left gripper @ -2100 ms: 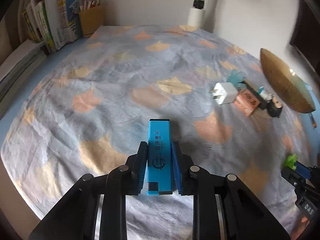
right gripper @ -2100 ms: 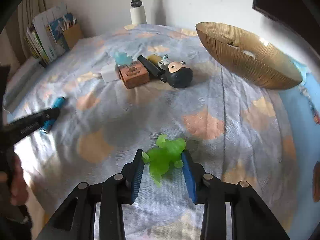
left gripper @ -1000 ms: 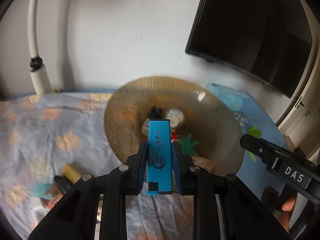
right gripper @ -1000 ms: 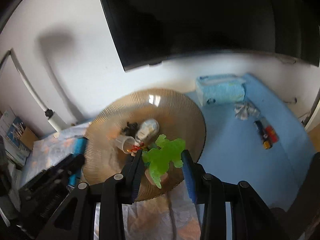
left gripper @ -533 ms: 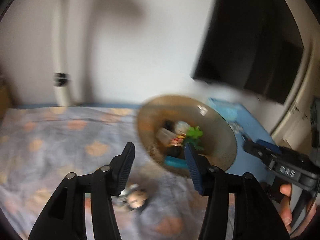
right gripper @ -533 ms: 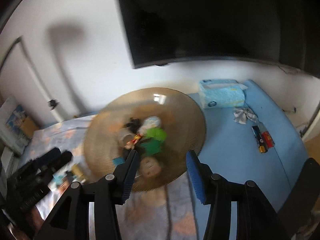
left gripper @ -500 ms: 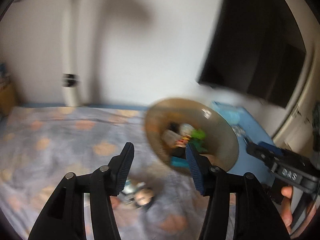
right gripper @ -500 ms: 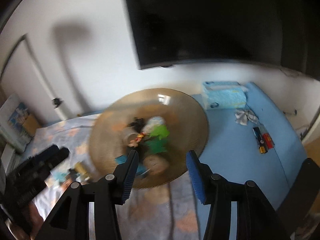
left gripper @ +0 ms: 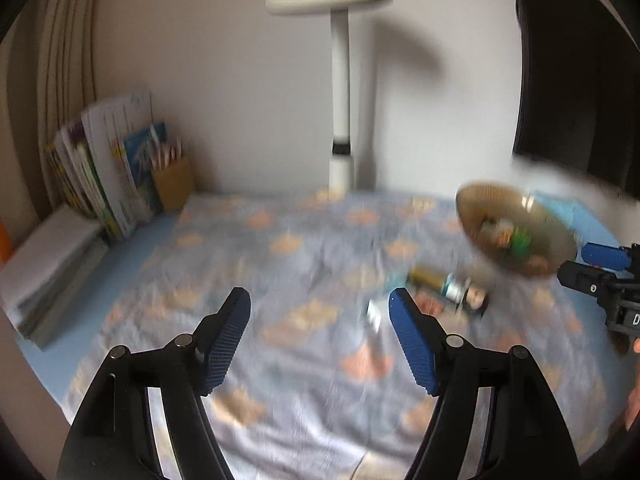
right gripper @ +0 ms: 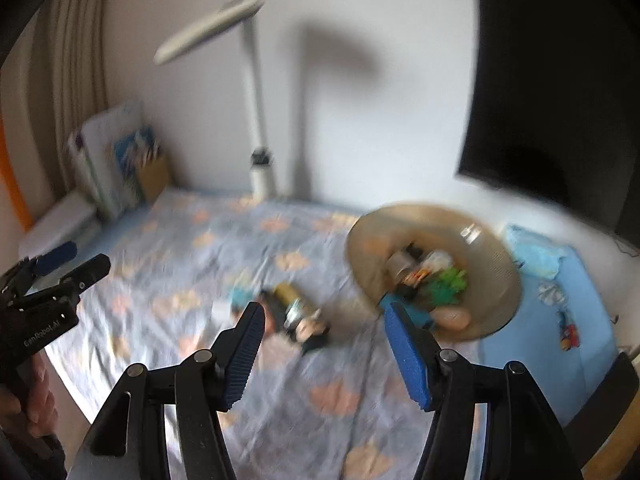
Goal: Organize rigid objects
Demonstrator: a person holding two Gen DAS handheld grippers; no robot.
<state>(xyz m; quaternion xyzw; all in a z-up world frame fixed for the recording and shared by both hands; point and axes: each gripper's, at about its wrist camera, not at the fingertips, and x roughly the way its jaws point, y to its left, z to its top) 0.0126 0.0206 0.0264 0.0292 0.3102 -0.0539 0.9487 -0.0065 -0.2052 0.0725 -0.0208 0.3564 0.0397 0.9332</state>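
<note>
The picture is blurred by motion. My left gripper [left gripper: 318, 304] hangs above the patterned cloth [left gripper: 280, 264], its jaws opening with nothing between them. My right gripper [right gripper: 325, 316] is likewise opening and empty. The ribbed amber bowl [right gripper: 368, 240] stands at the right and holds the green frog toy [right gripper: 444, 284], the blue lighter [right gripper: 418, 318] and several other small items. On the cloth left of the bowl lie a dark-haired figurine [right gripper: 310, 330], a yellow tube [right gripper: 288, 292] and a white charger [left gripper: 374, 316].
A white desk lamp [left gripper: 340, 80] stands at the back wall. Books [left gripper: 104, 172] and a pencil holder [left gripper: 172, 188] fill the back left corner. A black screen [right gripper: 560, 80] hangs at the right. A blue tissue pack [right gripper: 536, 256] and a small toy [right gripper: 570, 332] lie on the blue mat.
Both grippers opened and let the blue lighter and the green frog go into the bowl. Both then swung left, away from the bowl, which now sits off to the right.
</note>
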